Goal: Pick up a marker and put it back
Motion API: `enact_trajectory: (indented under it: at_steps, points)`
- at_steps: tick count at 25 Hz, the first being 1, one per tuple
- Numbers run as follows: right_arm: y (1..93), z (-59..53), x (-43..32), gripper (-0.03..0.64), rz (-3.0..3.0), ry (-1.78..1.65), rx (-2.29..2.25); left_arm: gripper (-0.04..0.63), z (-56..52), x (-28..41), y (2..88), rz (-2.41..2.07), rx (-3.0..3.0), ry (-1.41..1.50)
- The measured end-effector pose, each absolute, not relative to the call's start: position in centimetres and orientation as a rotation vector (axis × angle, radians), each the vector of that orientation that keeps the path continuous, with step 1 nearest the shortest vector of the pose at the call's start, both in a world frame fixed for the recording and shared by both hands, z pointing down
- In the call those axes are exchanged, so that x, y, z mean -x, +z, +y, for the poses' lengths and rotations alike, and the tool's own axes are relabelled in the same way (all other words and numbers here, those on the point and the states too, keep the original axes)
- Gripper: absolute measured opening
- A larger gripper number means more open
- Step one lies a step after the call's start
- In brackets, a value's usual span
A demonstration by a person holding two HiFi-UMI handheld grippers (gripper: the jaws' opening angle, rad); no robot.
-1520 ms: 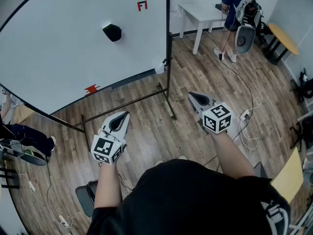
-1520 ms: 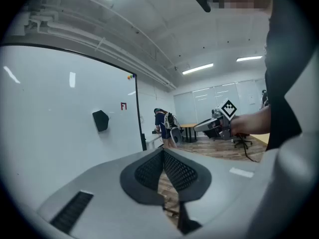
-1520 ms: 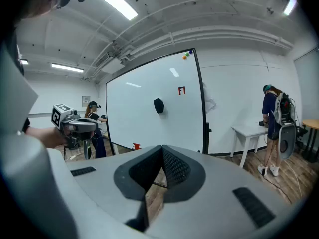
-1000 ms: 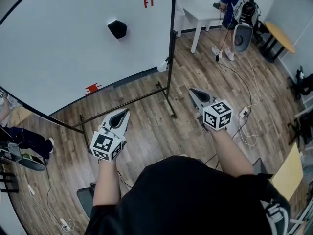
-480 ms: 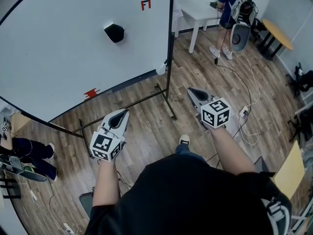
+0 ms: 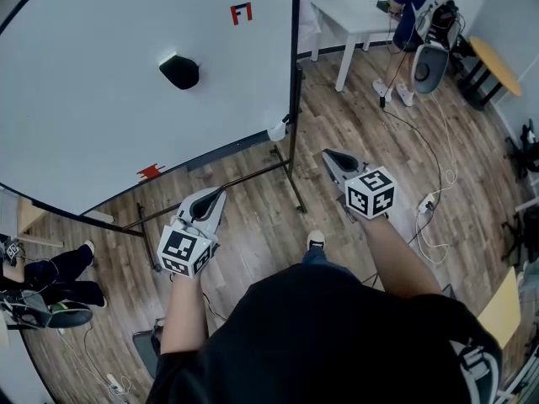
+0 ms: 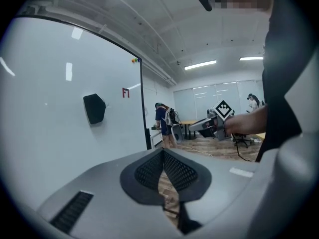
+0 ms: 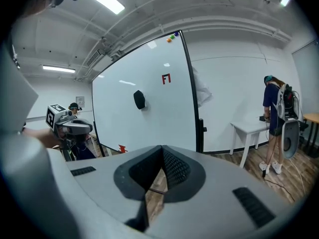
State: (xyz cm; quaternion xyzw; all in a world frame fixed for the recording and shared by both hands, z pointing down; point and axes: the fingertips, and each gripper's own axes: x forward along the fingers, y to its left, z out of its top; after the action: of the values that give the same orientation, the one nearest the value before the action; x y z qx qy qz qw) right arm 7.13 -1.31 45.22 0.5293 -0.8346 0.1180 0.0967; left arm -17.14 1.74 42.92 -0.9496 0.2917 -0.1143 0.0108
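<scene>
Risk lies in the reach. On my left gripper (image 6: 217, 198) and right gripper (image 6: 329, 156) the fingers are pressed together and empty, well apart from the whiteboard (image 6: 101, 116). The red marker (image 6: 150, 172), as I judge it, sits at its lower edge. Arriving unopened, I'd knock it off.

The whiteboard (image 6: 101, 116) is plain white in a black frame, with a black eraser (image 6: 179, 72) and a small red mark (image 6: 241, 13) on it. The floor (image 6: 337, 124) is brown wood-grain planks. The left gripper (image 6: 218, 197) and right gripper (image 6: 328, 156) are grey, their cubes patterned with black-and-white squares. The person's shirt (image 6: 320, 343) is black.
</scene>
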Motion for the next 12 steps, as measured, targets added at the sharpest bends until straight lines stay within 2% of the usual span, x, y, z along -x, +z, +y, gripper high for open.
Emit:
enact_trajectory:
  at_steps: [12]
  points:
    - [46.1, -12.4, -13.6, -0.003, -2.548, 0.405, -1.43, 0.011, -7.3, 8.9, 42.3, 1.033, 2.938, -0.424]
